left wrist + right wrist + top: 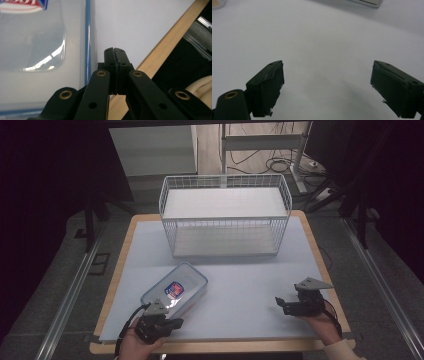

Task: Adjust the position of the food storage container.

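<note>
Nothing moved yet as far as I can judge: lidded clear container [175, 290] sits on the counter [250, 285] front-left, wire basket [225, 215] at the back looks empty. Left tongs [115, 53] pressed together, gripping nothing, just beside the container's edge. Right tongs [327, 87] spread wide over bare counter.

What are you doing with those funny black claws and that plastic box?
A person sits at a table holding tongs in each hand. The left tongs are closed with nothing between them, right beside the blue-edged clear plastic box near the front. The right tongs are wide open over bare tabletop, holding nothing. A white wire basket stands at the back with nothing in it. Nothing has been picked up yet.
</note>
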A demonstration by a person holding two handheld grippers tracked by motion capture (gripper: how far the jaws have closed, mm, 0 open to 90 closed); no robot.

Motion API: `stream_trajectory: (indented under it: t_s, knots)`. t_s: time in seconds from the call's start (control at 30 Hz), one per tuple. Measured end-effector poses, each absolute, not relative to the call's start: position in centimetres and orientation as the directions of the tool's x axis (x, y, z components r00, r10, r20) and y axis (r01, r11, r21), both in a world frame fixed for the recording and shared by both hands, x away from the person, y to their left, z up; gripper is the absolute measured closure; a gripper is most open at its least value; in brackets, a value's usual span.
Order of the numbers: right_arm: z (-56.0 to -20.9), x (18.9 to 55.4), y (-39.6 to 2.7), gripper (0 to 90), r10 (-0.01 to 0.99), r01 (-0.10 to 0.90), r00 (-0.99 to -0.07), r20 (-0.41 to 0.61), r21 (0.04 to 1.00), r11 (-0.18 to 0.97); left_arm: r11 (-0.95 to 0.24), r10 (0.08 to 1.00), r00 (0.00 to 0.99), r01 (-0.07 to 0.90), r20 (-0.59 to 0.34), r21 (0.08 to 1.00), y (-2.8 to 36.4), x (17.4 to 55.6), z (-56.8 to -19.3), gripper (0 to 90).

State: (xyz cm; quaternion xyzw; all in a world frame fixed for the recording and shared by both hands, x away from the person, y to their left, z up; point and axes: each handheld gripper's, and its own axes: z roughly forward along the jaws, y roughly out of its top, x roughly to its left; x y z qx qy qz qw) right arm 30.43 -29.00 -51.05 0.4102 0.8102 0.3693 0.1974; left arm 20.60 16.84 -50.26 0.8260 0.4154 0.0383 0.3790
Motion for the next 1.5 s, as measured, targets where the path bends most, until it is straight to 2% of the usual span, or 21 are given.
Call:
stream_trajectory:
  t_s: [0.5, 1.5]
  knots:
    - [-51.1, 30.5, -29.1, 11.6, 0.811, 0.522, -0.584, -0.017, 0.757, 0.392, -0.296, 0.788, 0.558, 0.714, -0.261, 0.634, 20.8, 22.0, -50.9, 90.0]
    - [-51.2, 30.6, -29.0, 11.6, 0.811, 0.525, -0.585, -0.019, 0.753, 0.396, -0.185, 0.838, 0.460, 0.746, -0.294, 0.640, 24.1, 24.0, -51.6, 90.0]
